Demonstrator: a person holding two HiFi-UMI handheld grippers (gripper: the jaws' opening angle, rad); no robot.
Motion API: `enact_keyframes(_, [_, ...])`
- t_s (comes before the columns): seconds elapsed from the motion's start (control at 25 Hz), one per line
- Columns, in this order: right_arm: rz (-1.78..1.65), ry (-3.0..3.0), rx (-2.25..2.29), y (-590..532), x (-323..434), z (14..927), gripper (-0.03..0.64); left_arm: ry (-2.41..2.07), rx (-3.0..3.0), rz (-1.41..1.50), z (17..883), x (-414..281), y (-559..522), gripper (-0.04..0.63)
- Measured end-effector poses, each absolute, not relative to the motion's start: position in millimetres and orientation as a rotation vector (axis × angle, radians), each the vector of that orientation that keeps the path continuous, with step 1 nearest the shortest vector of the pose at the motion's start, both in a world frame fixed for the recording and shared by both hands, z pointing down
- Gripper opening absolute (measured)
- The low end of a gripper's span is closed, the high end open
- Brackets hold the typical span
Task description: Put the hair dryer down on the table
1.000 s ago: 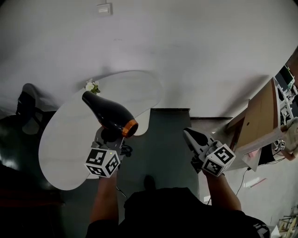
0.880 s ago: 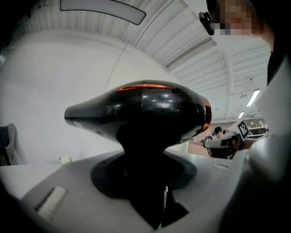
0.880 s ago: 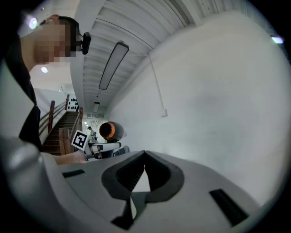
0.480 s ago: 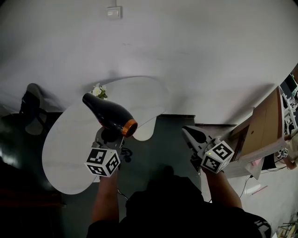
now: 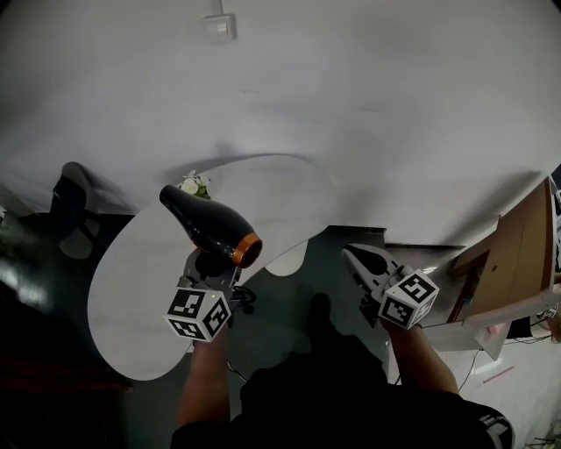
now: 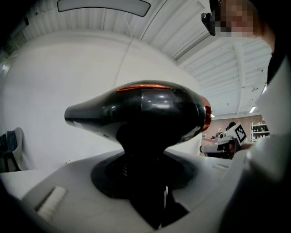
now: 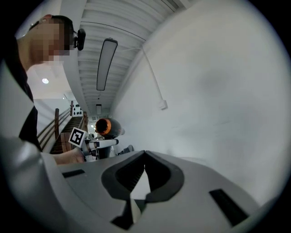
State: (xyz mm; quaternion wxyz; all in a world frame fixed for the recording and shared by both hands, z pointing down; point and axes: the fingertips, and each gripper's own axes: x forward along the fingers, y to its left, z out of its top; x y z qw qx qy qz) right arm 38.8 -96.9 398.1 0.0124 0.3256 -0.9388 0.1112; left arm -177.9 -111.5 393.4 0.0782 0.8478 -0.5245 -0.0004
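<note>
gripping the hair dryer [image 5: 210, 228] by its handle, the left gripper [image 5: 209, 270] is holding it upright above the near edge of the white table [image 5: 131, 298]. the left gripper view is showing the black handle sitting squarely between the two jaws, which are pressing on it from both sides at a middling width, while the dryer's body [image 6: 141, 113] is spreading across the frame above them. the dryer is not lying on the table; it is being carried over the tabletop, with the handle pointing down into the jaws. its narrow nozzle is pointing away from the person toward a small bunch of white flowers [image 5: 195, 184] standing at the table's far edge, and its orange-ringed rear end [image 5: 248, 250] is facing back toward the person and to the right.

the right gripper [image 5: 355, 257] is hanging well apart from the table, over the dark floor [image 5: 289, 289] on the person's right side. in its own view the jaws [image 7: 144, 154] are meeting at their tips and are carrying nothing between them. that view is also looking across at the dryer's orange end [image 7: 103, 126] and the left gripper's marker cube [image 7: 77, 136] in the distance.

a wall switch [image 5: 219, 26] is sitting high on the pale wall [image 5: 394, 114] behind the table, and a brown board [image 5: 526, 254] is leaning at the far right.
</note>
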Motion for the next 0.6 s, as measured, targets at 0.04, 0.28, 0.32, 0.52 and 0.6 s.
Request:
enact_keyframes(0.04, [0.357,-2.931,1.002,-108.7,38.8,401.0,0.012,-1.571,2.528,0.002,395.6,-176.2,-122.4,0.175])
enact_keyframes(0.28, [0.411,-2.95,0.937,-199.5,60.6,412.7,0.012,-1.571,2.461,0.038,410.6,-148.6,-212.9,0.175])
enact_keyframes(0.32, [0.425,-2.951,0.934,-216.5,68.1,413.5,0.012,-1.573,2.448,0.046,412.6,-142.8,-227.4,0.173])
enact_keyframes(0.52, [0.418,-2.961,0.841,-287.9,84.3,411.0,0.012,-1.597,2.4,0.092,418.5,-123.5,-292.4,0.173])
enact_keyframes(0.6, [0.447,-2.948,0.836,-312.7,86.8,420.5,0.012,-1.595,2.38,0.098,424.6,-118.6,-316.4,0.173])
